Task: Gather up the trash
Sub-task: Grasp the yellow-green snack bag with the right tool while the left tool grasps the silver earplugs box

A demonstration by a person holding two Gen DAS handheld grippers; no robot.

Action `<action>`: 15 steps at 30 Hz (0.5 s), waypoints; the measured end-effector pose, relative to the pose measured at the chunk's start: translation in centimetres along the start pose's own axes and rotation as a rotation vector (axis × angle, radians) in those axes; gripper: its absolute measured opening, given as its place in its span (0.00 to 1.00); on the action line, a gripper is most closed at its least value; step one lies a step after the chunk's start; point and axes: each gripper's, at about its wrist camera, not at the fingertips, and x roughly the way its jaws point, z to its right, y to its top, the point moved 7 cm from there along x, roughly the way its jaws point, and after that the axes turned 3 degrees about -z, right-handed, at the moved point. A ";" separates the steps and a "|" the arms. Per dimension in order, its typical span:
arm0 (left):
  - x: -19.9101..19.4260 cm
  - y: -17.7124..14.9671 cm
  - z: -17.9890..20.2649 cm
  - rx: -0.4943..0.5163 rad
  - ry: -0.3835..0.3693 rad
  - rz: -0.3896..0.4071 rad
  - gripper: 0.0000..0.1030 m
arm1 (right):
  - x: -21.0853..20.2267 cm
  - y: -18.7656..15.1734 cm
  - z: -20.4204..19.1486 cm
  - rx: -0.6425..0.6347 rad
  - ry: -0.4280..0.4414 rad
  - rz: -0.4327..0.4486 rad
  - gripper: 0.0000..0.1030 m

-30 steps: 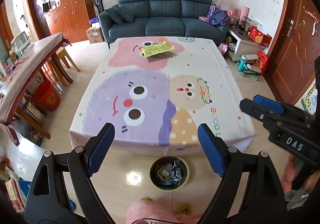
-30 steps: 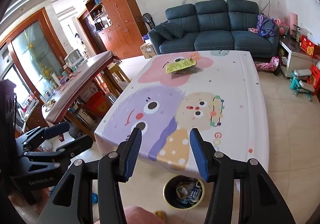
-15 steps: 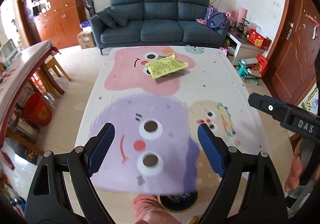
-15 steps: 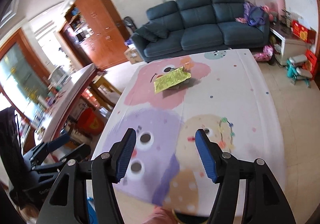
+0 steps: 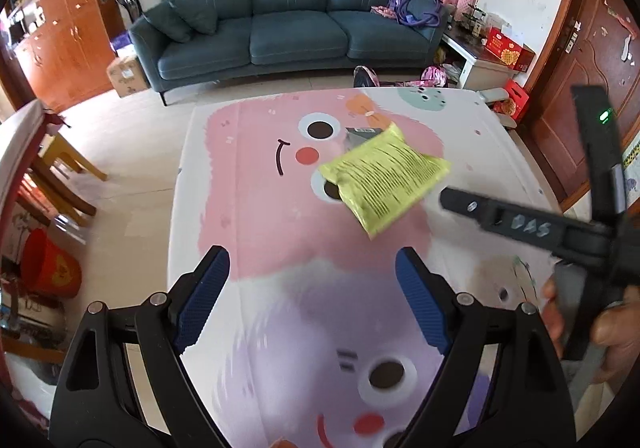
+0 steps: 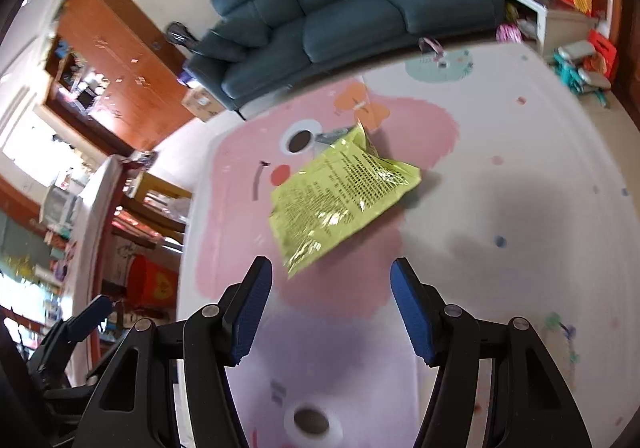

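Note:
A crumpled yellow-green snack wrapper (image 5: 382, 178) (image 6: 340, 196) lies on the pink part of the cartoon tablecloth (image 5: 248, 216) (image 6: 500, 152). A small grey piece (image 5: 362, 134) pokes out from under its far edge. My right gripper (image 6: 330, 288) is open, its blue pads just short of the wrapper's near corner. My left gripper (image 5: 312, 280) is open and empty, farther back and to the left of the wrapper. The right gripper's black body (image 5: 520, 226) shows beside the wrapper in the left wrist view, held by a hand (image 5: 600, 332).
A dark blue sofa (image 5: 280, 28) (image 6: 340, 4) stands beyond the table. A side table (image 5: 16, 152) with stools and a red bucket (image 5: 50, 270) is on the left. Toys and boxes (image 5: 504, 48) crowd the right wall by a wooden door (image 5: 580, 60).
Both grippers have moved forward over the table toward the wrapper, which now looks much larger. The floor bin under the near edge has dropped out of view. Both stayed open.

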 end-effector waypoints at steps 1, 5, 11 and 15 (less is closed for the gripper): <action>1.6 1.1 -0.5 -0.004 -0.011 -0.007 0.81 | 1.7 0.6 0.2 0.015 -0.007 -0.013 0.61; 5.8 3.6 -1.6 -0.015 -0.034 -0.027 0.81 | 6.7 1.7 1.9 0.082 -0.026 -0.053 0.61; 9.8 4.6 -1.6 -0.018 -0.058 -0.056 0.81 | 11.6 3.2 2.8 0.162 0.004 -0.075 0.61; 10.8 4.7 -1.7 -0.027 -0.063 -0.061 0.81 | 12.9 3.7 3.1 0.181 0.012 -0.048 0.60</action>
